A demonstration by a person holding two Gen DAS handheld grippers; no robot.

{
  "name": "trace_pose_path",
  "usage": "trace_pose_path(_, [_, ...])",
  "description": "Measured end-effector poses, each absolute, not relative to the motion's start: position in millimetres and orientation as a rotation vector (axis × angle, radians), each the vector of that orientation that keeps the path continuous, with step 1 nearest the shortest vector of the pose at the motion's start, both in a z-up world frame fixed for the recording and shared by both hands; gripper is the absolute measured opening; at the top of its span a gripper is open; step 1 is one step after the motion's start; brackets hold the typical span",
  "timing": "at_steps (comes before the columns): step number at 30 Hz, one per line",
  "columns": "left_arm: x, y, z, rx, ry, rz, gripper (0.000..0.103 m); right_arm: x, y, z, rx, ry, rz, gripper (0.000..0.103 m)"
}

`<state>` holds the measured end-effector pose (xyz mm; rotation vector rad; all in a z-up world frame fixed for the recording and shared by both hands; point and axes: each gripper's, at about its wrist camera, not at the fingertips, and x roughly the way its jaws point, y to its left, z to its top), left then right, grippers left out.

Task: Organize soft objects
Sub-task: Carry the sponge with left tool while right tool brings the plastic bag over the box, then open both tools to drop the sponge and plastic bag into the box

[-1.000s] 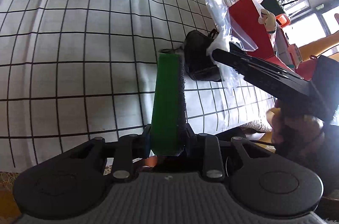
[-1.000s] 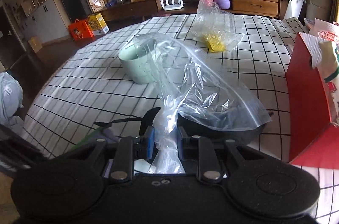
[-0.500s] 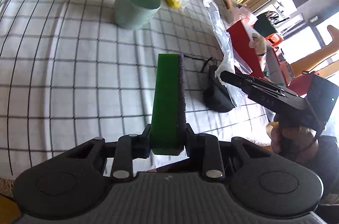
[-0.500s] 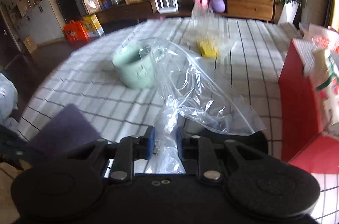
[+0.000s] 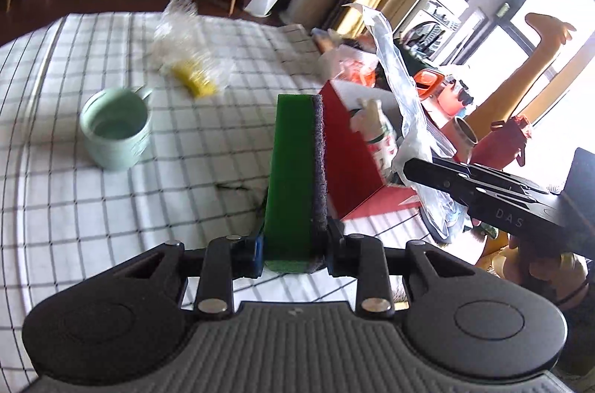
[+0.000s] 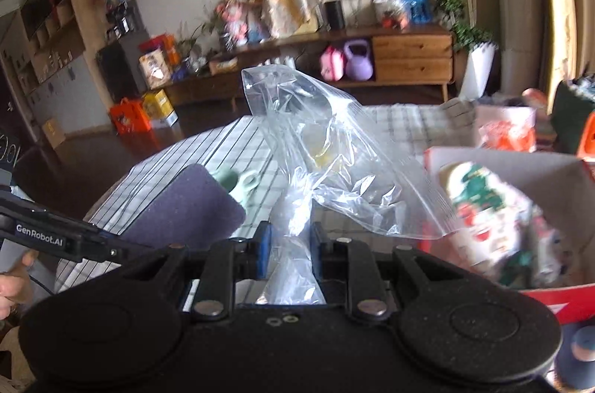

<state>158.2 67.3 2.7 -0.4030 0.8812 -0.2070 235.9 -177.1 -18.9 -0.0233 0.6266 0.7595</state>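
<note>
- The left tool (image 5: 295, 250) pinches the green sponge (image 5: 292, 177) by its lower end; the sponge stands upright between the fingers, above the checked counter (image 5: 111, 207).
- The right tool (image 6: 290, 253) is pressed onto the neck of a clear plastic bag (image 6: 334, 162), which billows ahead of it, beside the red box (image 6: 550, 296).

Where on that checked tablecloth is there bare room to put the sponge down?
Bare cloth lies left of and in front of the green mug. It is crowded at right: the red box, with clutter behind it.
</note>
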Motion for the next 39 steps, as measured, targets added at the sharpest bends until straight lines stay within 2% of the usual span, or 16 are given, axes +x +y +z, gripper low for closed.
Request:
trace_pose_path(6, [193.3, 17.3, 17.3, -0.326, 0.856, -0.260, 0.029, 252.4, -220.5, -10.2, -0.010, 0.602, 0.677, 0.021])
trace_pose_path(18, [259.7, -76.0, 26.0, -0.177, 0.787, -0.327, 0.029, 294.6, -291.7, -28.4, 0.016, 0.596, 0.493, 0.021])
trace_pose_path(30, [324.2, -143.2, -6.2, -0.110, 0.805, -0.370, 0.029, 346.6, -327.6, -74.9, 0.019, 0.666, 0.370, 0.021])
trace_pose_path(39, [360.6, -154.7, -43.4, -0.124, 0.860, -0.338, 0.029, 363.8, -318.3, -104.2, -0.021, 0.730, 0.380, 0.021])
